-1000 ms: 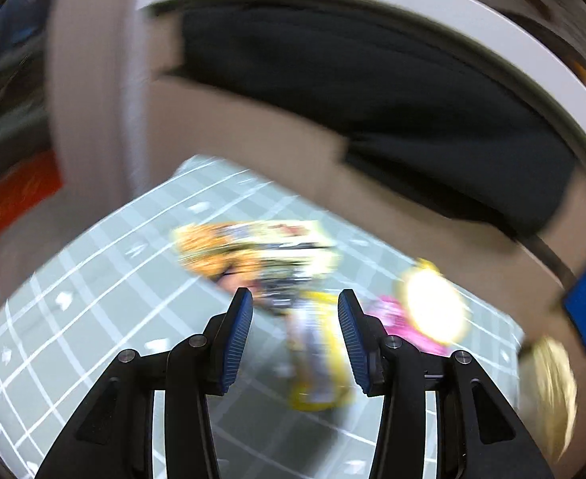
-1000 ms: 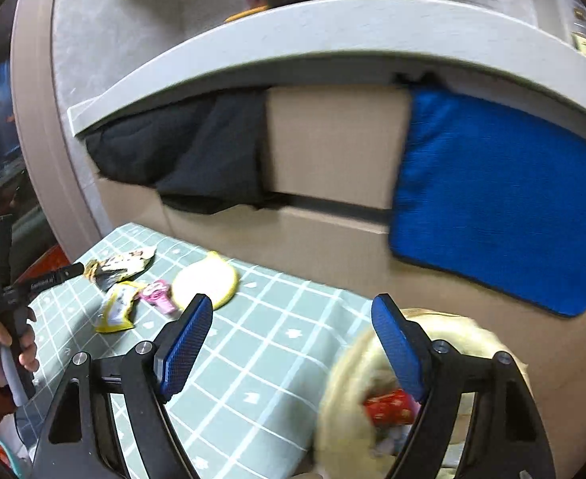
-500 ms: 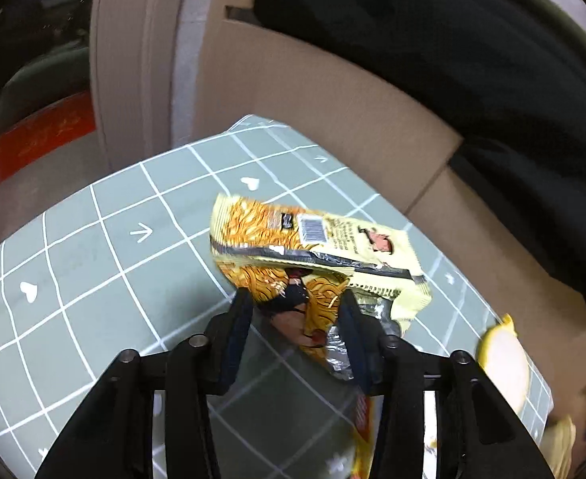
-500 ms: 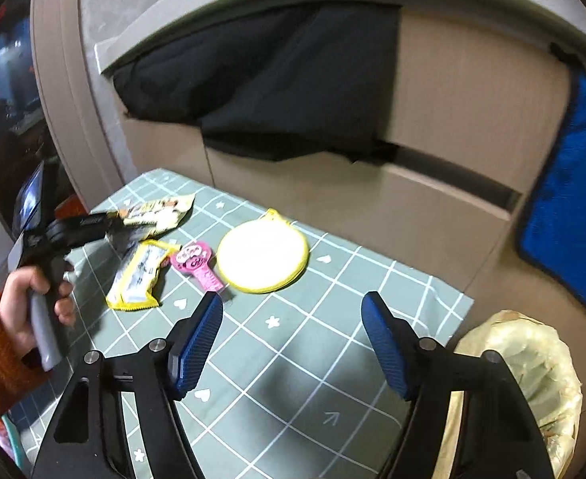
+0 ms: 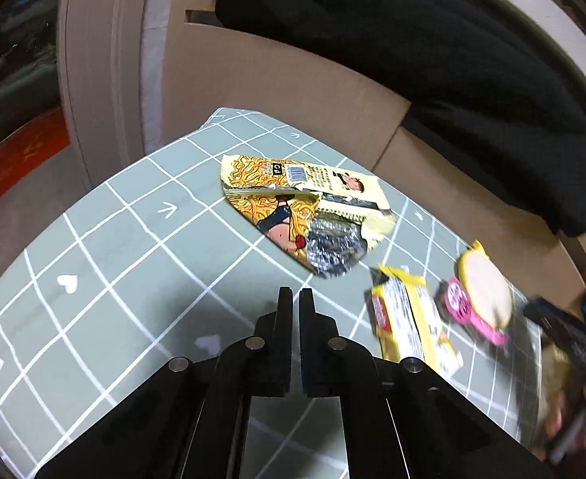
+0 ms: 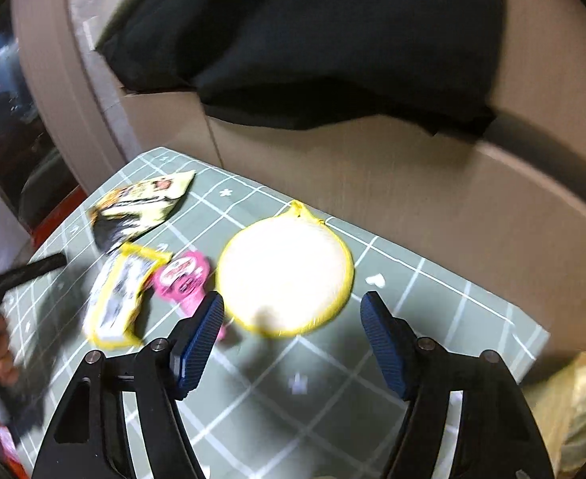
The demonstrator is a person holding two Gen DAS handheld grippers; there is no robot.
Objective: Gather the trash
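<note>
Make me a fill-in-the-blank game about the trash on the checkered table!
1. The left gripper has its jaws ____ with nothing between them.
2. The round pad has a ____ rim.
3. The small wrapper between the yellow packet and the round pad is ____.
4. The torn noodle wrapper lies on the ____ tablecloth.

Missing words: shut; yellow; pink; green

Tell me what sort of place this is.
Probably a home room: a low table under a green grid-patterned cloth, black fabric draped over cardboard boxes, snack wrappers lying about.
</note>
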